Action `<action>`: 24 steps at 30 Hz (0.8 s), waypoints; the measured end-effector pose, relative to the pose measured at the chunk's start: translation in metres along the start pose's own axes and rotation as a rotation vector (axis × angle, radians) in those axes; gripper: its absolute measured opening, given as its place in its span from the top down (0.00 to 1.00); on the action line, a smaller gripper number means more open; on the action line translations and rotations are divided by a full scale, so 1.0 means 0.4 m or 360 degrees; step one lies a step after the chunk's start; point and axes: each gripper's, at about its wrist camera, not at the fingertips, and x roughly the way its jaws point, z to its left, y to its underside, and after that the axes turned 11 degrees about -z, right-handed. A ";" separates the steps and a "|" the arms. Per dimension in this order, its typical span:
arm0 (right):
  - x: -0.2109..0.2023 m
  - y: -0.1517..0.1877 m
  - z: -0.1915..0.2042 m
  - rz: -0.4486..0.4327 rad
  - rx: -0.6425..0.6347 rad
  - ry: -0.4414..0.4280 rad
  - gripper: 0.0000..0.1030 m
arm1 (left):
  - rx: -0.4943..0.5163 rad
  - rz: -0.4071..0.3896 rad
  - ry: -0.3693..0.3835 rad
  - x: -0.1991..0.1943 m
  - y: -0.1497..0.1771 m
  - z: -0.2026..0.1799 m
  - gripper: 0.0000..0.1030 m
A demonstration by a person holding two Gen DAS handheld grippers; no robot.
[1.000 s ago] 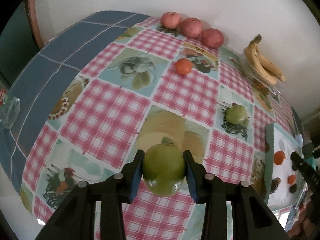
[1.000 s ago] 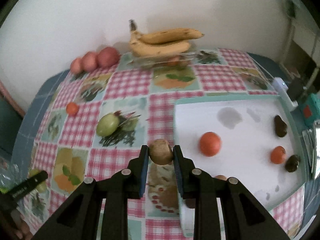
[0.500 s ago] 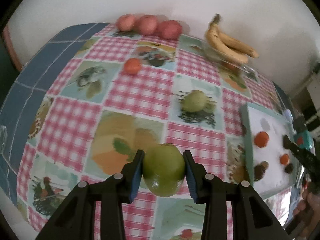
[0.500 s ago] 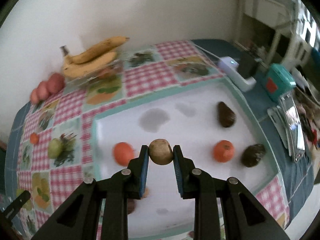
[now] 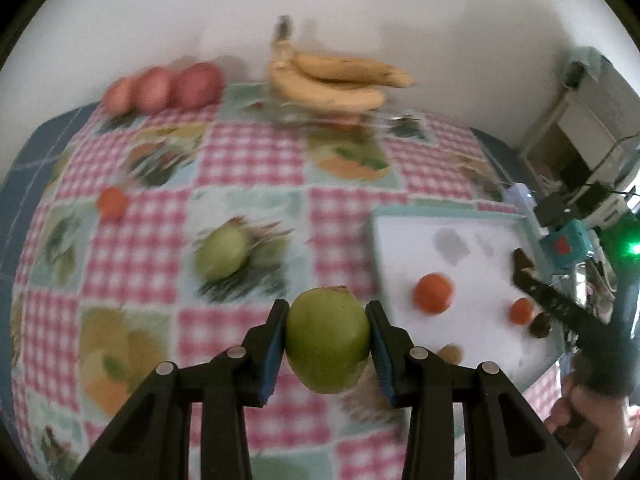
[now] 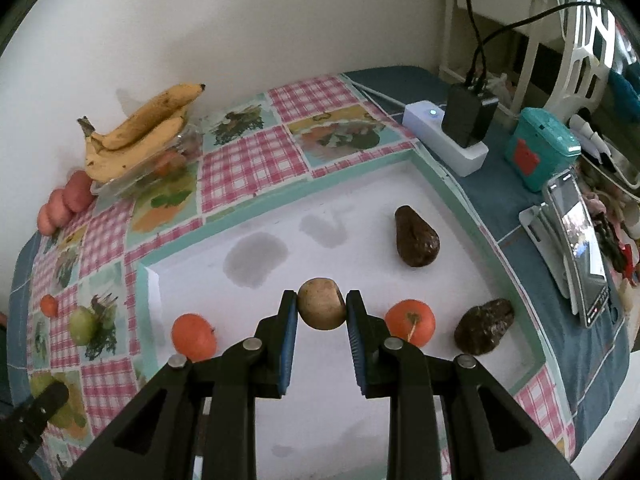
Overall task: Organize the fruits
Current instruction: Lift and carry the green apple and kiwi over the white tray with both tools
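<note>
Left hand-held gripper (image 5: 327, 346) squeezes a green apple (image 5: 327, 346) above the checkered counter (image 5: 248, 156). Right hand-held gripper (image 6: 321, 310) pinches a small brown fruit (image 6: 321, 309) over the white tray (image 6: 352, 200), between two oranges (image 6: 194, 336).

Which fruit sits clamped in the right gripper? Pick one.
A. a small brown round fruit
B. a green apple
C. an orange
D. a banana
A: the right gripper is shut on the small brown fruit above the white tray; the green apple is in the left gripper.
</note>
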 end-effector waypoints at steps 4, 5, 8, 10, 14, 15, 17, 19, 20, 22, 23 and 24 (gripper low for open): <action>0.026 -0.011 -0.019 0.0009 0.0017 0.0013 0.75 | 0.0034 -0.0005 0.0090 0.062 -0.044 -0.071 0.60; 0.032 -0.013 -0.024 0.0012 0.0023 0.0018 0.75 | 0.0038 -0.0005 0.0100 0.072 -0.050 -0.082 0.60; 0.051 -0.018 -0.036 0.0028 0.0041 0.0018 0.75 | 0.0049 0.0002 0.0133 0.115 -0.073 -0.115 0.60; 0.063 -0.020 -0.040 0.0036 0.0043 0.0020 0.75 | 0.0059 0.0012 0.0131 0.147 -0.082 -0.131 0.60; 0.084 -0.019 -0.036 0.0052 0.0033 0.0006 0.75 | 0.0084 0.0071 0.0102 0.210 -0.086 -0.149 0.60; 0.090 -0.019 -0.033 0.0057 0.0025 0.0009 0.75 | 0.0080 0.0086 0.0100 0.221 -0.084 -0.148 0.60; 0.100 -0.017 -0.029 0.0069 0.0019 0.0005 0.75 | 0.0067 0.0114 0.0097 0.246 -0.078 -0.147 0.60; 0.115 -0.014 -0.025 0.0086 0.0017 -0.0005 0.75 | 0.0064 0.0127 0.0080 0.264 -0.073 -0.146 0.60; 0.122 -0.011 -0.022 0.0095 0.0008 -0.0006 0.75 | 0.0066 0.0134 0.0074 0.274 -0.071 -0.146 0.60; 0.131 -0.006 -0.020 0.0109 -0.0002 -0.0001 0.75 | 0.0078 0.0133 0.0064 0.285 -0.071 -0.150 0.60; 0.137 -0.003 -0.020 0.0119 -0.0002 0.0002 0.75 | 0.0090 0.0126 0.0062 0.290 -0.072 -0.154 0.60; 0.143 -0.002 -0.020 0.0128 -0.0002 0.0002 0.75 | 0.0102 0.0122 0.0060 0.293 -0.075 -0.157 0.60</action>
